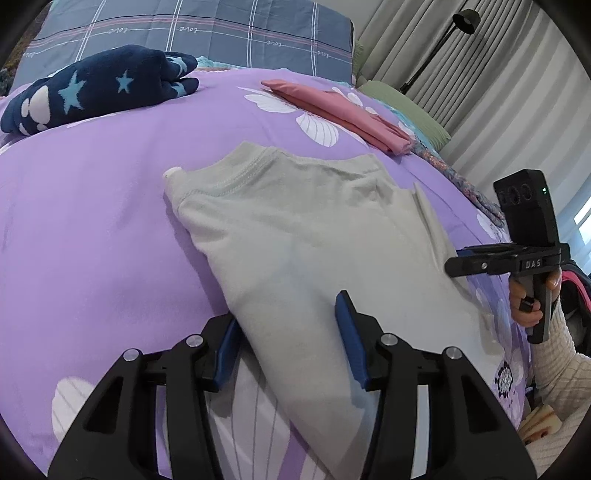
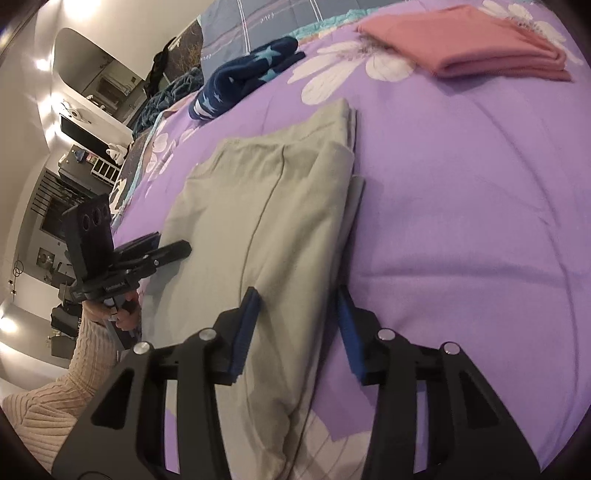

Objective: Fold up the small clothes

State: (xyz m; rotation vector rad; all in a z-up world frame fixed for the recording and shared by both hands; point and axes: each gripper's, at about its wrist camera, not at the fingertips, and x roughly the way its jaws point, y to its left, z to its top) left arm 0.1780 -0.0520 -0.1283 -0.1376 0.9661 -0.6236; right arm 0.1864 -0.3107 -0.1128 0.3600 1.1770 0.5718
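Hard to make out: how many layers sit in the grey-beige shirt (image 1: 295, 229), since only stacked edges show along its one side in the right wrist view. Near hem cut off behind the tongs in both views. Cannot tell whether any pad actually presses the cloth; contact points hidden under the blue pads and blurred at the bottom.

Left tongs (image 1: 286, 325) about half open, straddling the shirt's near left edge: one blue pad off the cloth on the purple bedspread (image 1: 92, 221), the other over the fabric. Nothing visibly pinched or lifted.

Right tongs (image 2: 297, 321) also about half open, astride the shirt's near right edge, one pad above the cloth, the other just beside the folded edge over the bedspread. Cloth flat between them, no gather visible.

Shirt lying flat mid-bed, already folded lengthwise into a narrow strip, collar end far from the tongs.

Farther back: a folded pink garment (image 1: 340, 110) to the right, well apart from the shirt; a folded navy star-print garment (image 1: 96, 88) to the left, near the plaid pillow (image 1: 207, 33).

Right hand (image 1: 524, 299) around the handle, cream ribbed sleeve (image 1: 561, 354) partly cut off at the frame edge.
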